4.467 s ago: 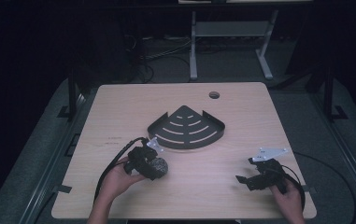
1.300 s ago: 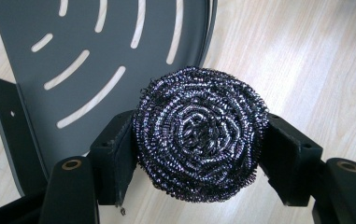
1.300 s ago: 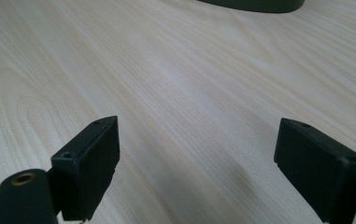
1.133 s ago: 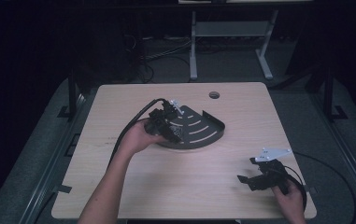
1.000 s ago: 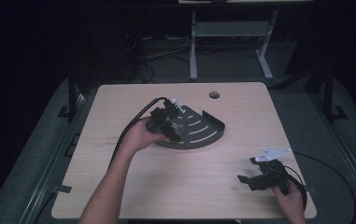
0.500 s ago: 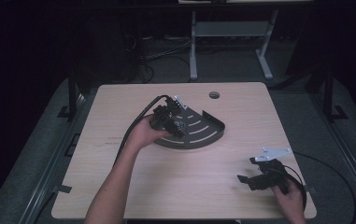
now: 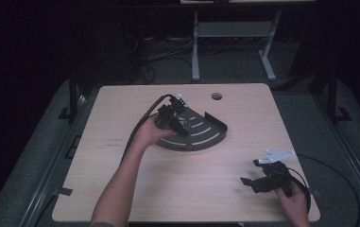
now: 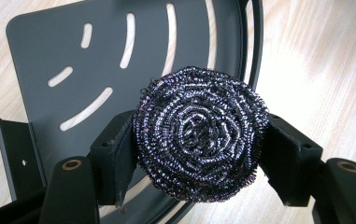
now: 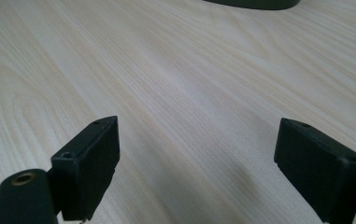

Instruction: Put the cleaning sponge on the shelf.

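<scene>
1 step is left, I judge: my left gripper [image 8: 199, 154] clamps the steel scourer [image 8: 200, 133] between its pads just above the slotted corner tray [image 8: 49, 51], unreleased, while my right gripper [image 9: 196, 168] rests wide and empty.

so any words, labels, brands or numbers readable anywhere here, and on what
None can be read: the steel scourer, the dark slotted corner shelf and both grippers bear no lettering.
A faint dark mark on the table, left of the shelf, is too small to read.
</scene>
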The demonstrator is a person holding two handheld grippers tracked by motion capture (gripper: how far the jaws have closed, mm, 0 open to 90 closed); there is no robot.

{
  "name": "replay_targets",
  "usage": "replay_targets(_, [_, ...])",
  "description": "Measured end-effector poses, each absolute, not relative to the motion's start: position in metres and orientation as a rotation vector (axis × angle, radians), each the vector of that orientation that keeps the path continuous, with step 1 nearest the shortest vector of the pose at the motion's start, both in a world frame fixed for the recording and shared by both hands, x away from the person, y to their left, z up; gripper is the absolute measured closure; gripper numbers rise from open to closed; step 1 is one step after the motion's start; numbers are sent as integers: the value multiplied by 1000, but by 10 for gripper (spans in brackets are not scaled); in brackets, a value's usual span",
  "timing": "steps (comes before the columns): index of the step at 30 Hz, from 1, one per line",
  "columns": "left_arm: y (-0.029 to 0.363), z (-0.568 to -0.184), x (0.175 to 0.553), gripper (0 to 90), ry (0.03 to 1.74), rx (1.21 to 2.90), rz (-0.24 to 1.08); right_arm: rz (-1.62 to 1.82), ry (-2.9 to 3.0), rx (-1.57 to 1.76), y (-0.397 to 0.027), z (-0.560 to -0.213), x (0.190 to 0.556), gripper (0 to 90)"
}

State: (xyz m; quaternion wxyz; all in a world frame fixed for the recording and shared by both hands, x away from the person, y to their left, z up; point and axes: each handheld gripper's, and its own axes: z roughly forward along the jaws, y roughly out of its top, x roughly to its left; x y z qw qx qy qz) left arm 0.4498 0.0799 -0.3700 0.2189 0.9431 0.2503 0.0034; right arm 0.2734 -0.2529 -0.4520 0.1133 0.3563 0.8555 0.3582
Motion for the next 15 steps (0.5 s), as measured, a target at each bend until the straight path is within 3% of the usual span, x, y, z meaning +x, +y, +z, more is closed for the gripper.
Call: replay_targets(15, [84, -376, 463, 328, 751, 2582, -24, 1058, 2512, 1040, -249, -452, 273, 139])
